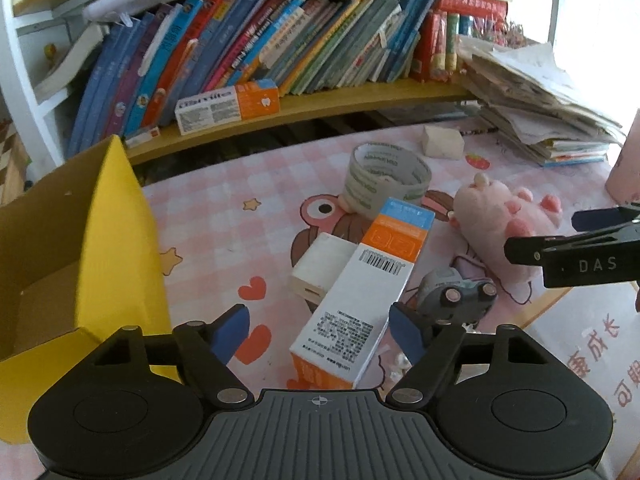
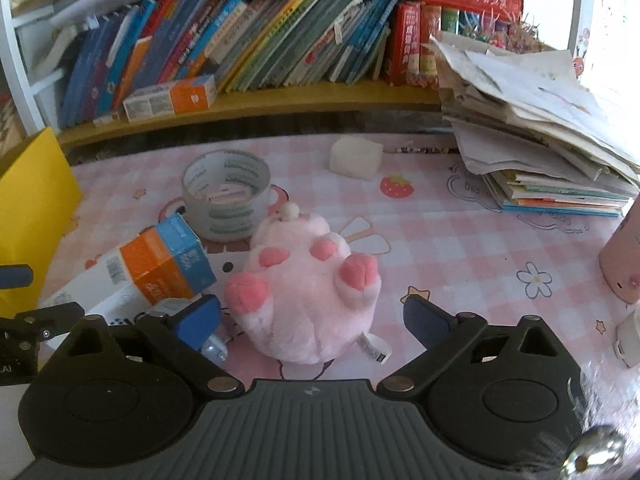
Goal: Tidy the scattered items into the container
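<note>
On the bench, my left hand-held gripper point(image 1: 318, 326) spreads wide around a white-and-orange carton point(image 1: 360, 292), not touching it. Right of it, my right hand-held gripper point(image 2: 312, 320) gapes around a pink plush toy point(image 2: 308, 292). Far left stands a yellow box point(image 1: 100, 248).

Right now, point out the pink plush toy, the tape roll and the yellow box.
pink plush toy point(image 2: 308, 300), right wrist view, middle of its belly.
tape roll point(image 2: 226, 196), right wrist view, outer wall.
yellow box point(image 1: 120, 248), left wrist view, outer side wall.
</note>
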`<state>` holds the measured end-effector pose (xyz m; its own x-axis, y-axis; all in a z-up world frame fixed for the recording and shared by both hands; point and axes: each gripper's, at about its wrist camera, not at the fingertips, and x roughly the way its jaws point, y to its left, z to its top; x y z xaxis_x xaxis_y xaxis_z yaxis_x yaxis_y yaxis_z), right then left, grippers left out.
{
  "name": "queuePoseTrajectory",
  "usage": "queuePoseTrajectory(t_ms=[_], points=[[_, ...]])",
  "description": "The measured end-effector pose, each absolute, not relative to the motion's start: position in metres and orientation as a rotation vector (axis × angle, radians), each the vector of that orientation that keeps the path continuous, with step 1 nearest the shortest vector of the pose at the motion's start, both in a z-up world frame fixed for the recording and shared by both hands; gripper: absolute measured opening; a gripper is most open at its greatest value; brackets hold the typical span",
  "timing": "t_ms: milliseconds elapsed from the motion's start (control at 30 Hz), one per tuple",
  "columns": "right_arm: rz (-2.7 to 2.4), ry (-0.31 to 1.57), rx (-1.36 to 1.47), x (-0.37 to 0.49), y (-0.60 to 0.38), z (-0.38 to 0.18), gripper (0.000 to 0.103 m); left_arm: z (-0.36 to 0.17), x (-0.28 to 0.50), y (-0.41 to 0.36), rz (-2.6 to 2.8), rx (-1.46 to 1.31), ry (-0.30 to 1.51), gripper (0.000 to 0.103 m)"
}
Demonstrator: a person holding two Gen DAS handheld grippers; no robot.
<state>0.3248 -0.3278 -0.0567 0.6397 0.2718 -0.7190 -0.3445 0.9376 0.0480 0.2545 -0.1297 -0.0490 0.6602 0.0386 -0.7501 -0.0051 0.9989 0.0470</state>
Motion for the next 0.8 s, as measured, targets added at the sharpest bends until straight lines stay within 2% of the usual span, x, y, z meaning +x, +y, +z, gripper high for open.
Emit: queuePoseTrajectory(t_ms=[100,367,633,700,800], points=[[0.355,0.819,-0.106,0.332,-0.325,-0.062,0.094,-0.055,0.262,-0.132,0.006,0.052,0.868,0.075],[0.348,0.859,-0.112,0.346,-0.322,-0.075,0.08,-0.071,0.278,-0.135,-0.038,0.057,0.921,0.06],[0.355,0.869,-0.119,0.347,-0.321,-0.079,0.072,-0.076,0.281,-0.137,-0.065,0.07,0.924,0.058],[0.359,0.869,-0.125,0.346,-0.321,-0.079,0.07,-0.077,0.281,-0.136,-0.079,0.066,0.918,0.054],[0.371,0.869,-0.122,0.343,-0.321,-0.076,0.067,-0.075,0.281,-0.137,-0.095,0.045,0.921,0.042]])
